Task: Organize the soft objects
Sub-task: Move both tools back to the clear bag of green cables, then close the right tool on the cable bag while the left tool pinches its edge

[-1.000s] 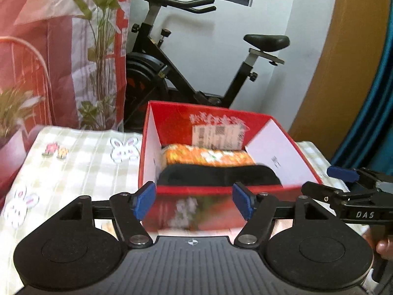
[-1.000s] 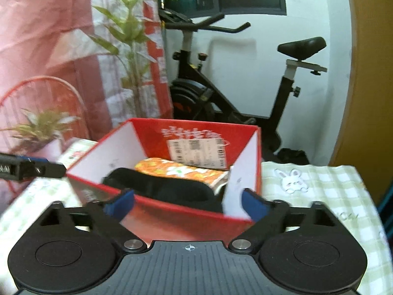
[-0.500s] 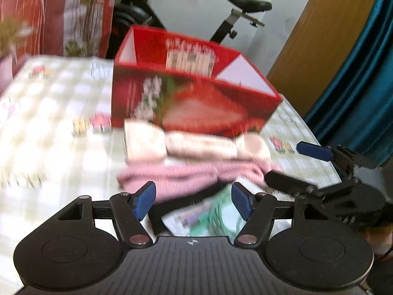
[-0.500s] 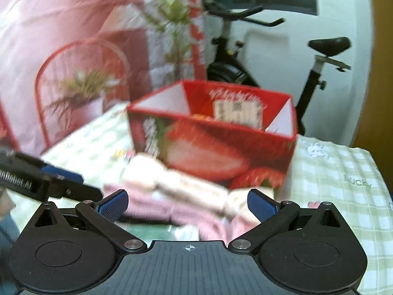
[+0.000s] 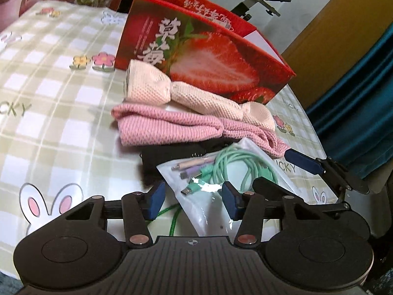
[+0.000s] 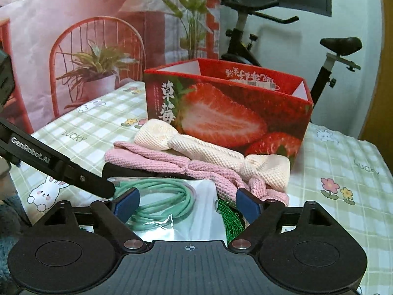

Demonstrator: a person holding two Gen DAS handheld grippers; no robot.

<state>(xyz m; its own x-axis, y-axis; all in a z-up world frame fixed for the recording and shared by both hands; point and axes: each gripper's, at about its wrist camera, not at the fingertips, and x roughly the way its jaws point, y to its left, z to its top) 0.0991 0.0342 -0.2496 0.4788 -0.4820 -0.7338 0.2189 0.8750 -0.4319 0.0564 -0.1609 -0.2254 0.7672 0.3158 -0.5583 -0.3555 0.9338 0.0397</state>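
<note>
A clear bag of mint-green cables (image 5: 235,164) (image 6: 169,201) lies at the front of a pile on the checked tablecloth (image 5: 49,98). Behind it lie a black cloth (image 5: 167,157), a pink knitted cloth (image 5: 167,125) (image 6: 159,159) and a cream knitted cloth (image 5: 196,93) (image 6: 203,147), against the red strawberry box (image 5: 208,49) (image 6: 228,108). My left gripper (image 5: 194,200) hangs low over the bag's near corner, jaws closing, pads not pressing on it. My right gripper (image 6: 188,204) (image 5: 271,167) straddles the bag from the right, jaws also closing, pads clear of it.
A dark green braided cable (image 5: 174,218) (image 6: 231,218) pokes out under the bag. An exercise bike (image 6: 245,36) stands behind the table, a printed backdrop (image 6: 98,49) at the left, a blue curtain (image 5: 356,123) at the right. The left gripper's finger (image 6: 63,167) crosses the right wrist view.
Both grippers have come down from above the box's open top to the pile in front of it. Both pairs of jaws have narrowed, and the cable bag now lies between each pair.
</note>
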